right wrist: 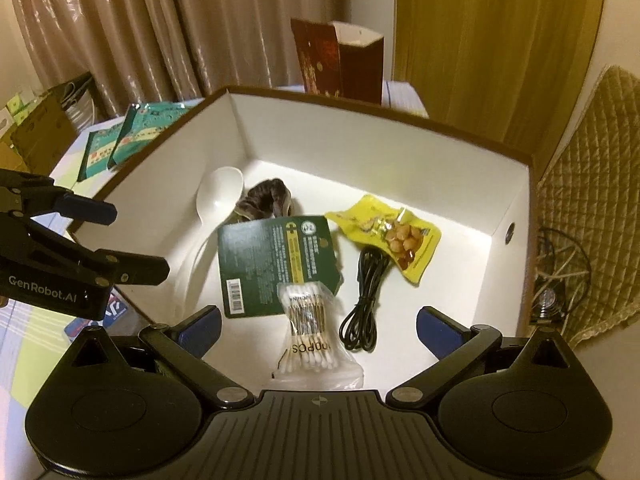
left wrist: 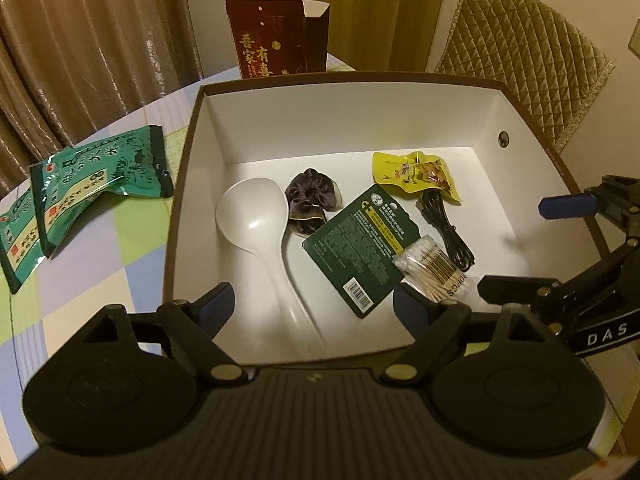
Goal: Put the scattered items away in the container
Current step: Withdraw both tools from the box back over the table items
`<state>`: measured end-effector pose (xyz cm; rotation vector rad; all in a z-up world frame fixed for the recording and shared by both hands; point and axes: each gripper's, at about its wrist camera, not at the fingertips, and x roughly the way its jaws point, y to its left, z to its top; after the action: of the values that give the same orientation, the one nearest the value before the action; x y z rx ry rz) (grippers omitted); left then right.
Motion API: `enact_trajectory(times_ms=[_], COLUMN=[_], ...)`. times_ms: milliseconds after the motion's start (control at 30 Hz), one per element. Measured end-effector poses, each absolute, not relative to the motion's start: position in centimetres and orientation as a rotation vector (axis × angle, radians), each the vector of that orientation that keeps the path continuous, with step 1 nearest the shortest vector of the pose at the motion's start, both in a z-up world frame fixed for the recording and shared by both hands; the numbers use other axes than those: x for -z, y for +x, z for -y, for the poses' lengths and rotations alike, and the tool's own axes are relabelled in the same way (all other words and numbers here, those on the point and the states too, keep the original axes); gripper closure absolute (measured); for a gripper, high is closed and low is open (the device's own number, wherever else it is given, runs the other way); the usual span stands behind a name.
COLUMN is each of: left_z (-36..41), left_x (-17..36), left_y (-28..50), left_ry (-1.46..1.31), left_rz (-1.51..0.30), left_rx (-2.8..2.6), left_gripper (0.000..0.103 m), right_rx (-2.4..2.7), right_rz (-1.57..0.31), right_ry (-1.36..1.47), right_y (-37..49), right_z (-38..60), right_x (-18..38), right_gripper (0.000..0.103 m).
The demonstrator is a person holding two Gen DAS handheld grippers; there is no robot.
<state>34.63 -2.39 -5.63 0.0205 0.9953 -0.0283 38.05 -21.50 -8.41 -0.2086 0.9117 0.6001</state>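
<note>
**Clerk:** Tools first, then outward. State of each?

**Me:** Item one, my left tool (left wrist: pixel 316 304): fingers wide apart, nothing between them, tilted steeply down over the near wall of the container (left wrist: pixel 192 168). Item two, my right tool (right wrist: pixel 318 328): fingers also spread wide, empty, pitched down over the same near wall, just to the right of the left one.

**Clerk:** Contents of the container?

**Me:** Cotton swab pack (right wrist: pixel 310 328) closest to the near wall. Green card (right wrist: pixel 276 264) partly under it. Black cable (right wrist: pixel 362 300) right of the card. Yellow snack pouch (right wrist: pixel 394 238) beyond the cable. White ladle (left wrist: pixel 256 224) at the left wall, dark scrunchie (left wrist: pixel 310 202) beside its bowl.

**Clerk:** Outstanding?

**Me:** Two green packets (left wrist: pixel 100 184), on the table (left wrist: pixel 104 272) left of the container, one overlapping the other. In my judgement these are what remains.

**Clerk:** Risks?

**Me:** The packets look slick and they overlap, so a pinch on the upper one may drag the lower or slip off. Swinging left, my lower finger could catch the container's rim and shove it. My two tools sit near each other and might knock together. The red carton (left wrist: pixel 280 40) beyond the far wall stands well clear.
</note>
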Motion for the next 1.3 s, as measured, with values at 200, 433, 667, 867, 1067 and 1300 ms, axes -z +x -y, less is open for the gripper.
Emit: enact_trajectory(times_ms=[200, 433, 667, 867, 1067, 1300], left_z=[2.1, 1.8, 1.2, 0.4, -0.5, -1.5], left_x=[4.3, 3.1, 2.6, 3.2, 4.7, 7.0], left_y=[32.7, 29.1, 24.5, 20.8, 17.5, 14.0], left_ry=[0.019, 0.021, 0.018, 0.006, -0.007, -0.036], left_rz=[-0.968, -0.942, -0.920, -0.929, -0.968, -1.027], left_rx=[0.010, -0.014, -0.034, -0.064, -0.084, -0.112], left_gripper=[0.019, 0.017, 0.016, 0.016, 0.016, 0.016], right_rx=[-0.598, -0.607, -0.628, -0.662, -0.707, -0.757], right_rz=[-0.856, -0.784, -0.746, -0.765, -0.819, -0.875], right_ry=[-0.219, -0.226, -0.200, -0.202, -0.229, -0.284], right_y=[36.0, 32.7, 29.1, 26.1, 23.4, 20.9], right_z=[21.6, 21.8, 22.2, 22.0, 21.4, 20.4], right_x=[6.8, 5.0, 4.2, 5.3, 7.8, 11.1], right_gripper=[0.002, 0.002, 0.002, 0.002, 0.002, 0.002])
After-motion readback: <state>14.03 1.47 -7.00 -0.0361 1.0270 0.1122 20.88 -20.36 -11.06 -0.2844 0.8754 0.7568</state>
